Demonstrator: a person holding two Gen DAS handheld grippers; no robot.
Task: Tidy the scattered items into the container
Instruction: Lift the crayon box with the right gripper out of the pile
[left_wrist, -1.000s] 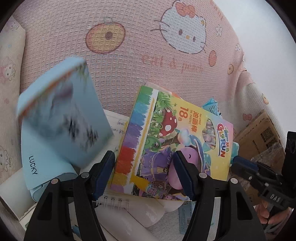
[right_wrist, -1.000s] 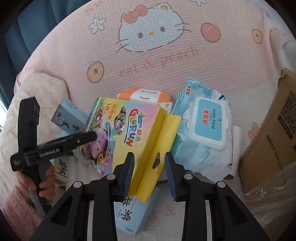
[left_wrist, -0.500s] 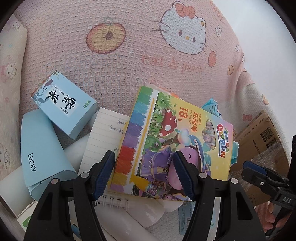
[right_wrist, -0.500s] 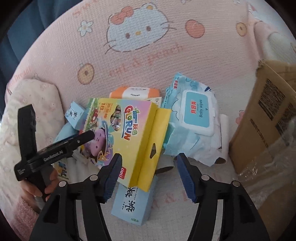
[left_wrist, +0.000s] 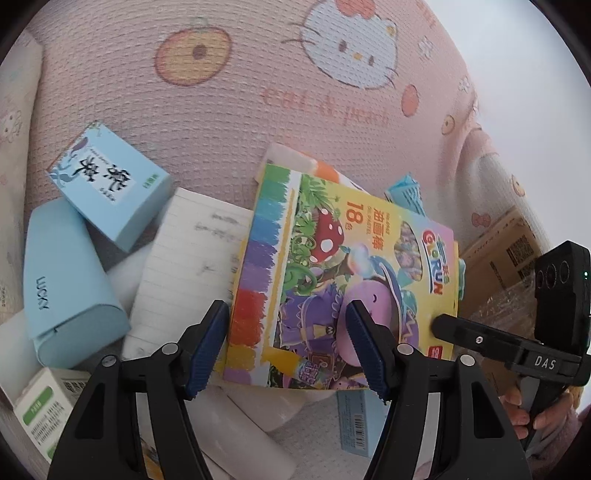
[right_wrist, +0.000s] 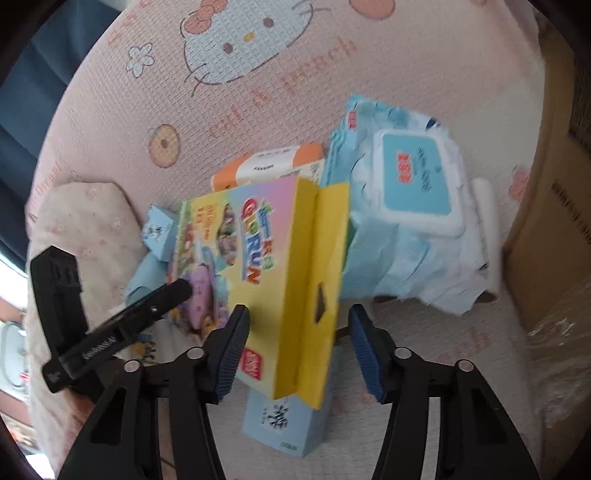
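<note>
A colourful oil pastel box (left_wrist: 343, 280) lies on a pile of items on the pink blanket. My left gripper (left_wrist: 286, 350) is open, its fingers either side of the box's near edge. My right gripper (right_wrist: 299, 350) is open around the box's yellow hanging flap (right_wrist: 314, 280), not gripping it. A light blue tea box (left_wrist: 110, 192) lies at the left beside a blue LUCKY case (left_wrist: 62, 291) and a lined notebook (left_wrist: 192, 266). The cardboard box container (right_wrist: 554, 221) stands at the right.
A baby wipes pack (right_wrist: 410, 206), an orange-and-white packet (right_wrist: 269, 166) and a second blue box (right_wrist: 288, 417) lie around the pastel box. A white-green carton (left_wrist: 44, 406) and white rolls (left_wrist: 240, 435) lie under my left gripper. A cushion (right_wrist: 85, 229) sits left.
The blue tea box dropped from the air onto the pile at the left. My right gripper opened, letting go of the pastel box's yellow flap, and moved closer in.
</note>
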